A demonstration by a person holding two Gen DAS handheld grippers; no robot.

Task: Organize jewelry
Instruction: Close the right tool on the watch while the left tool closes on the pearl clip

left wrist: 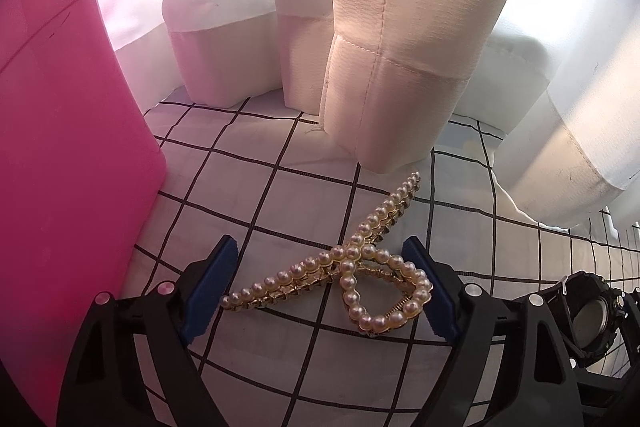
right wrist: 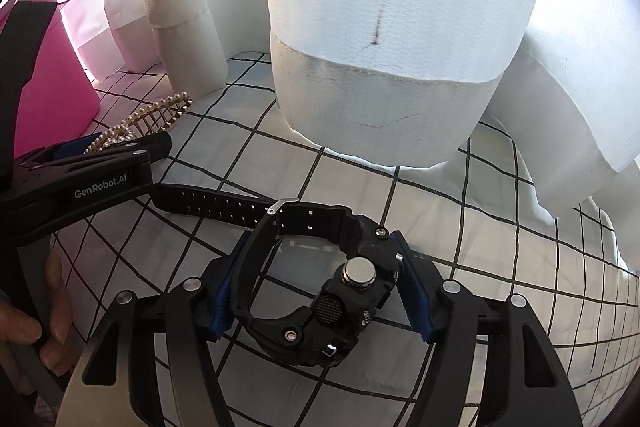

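Left wrist view: your left gripper (left wrist: 320, 287) brackets the pearl hair claw (left wrist: 348, 267) on the checked cloth (left wrist: 260, 187), pads barely touching, pink bin (left wrist: 60, 147) at nine o'clock, while your right gripper (right wrist: 320, 291) clamps the black watch (right wrist: 320, 291).

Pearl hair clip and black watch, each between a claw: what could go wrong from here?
The pearl hair clip lies skewed between the left claw pads; closing may twist it or squeeze it open. The right claw pinches the black watch across its looped strap, which could flex and slip.
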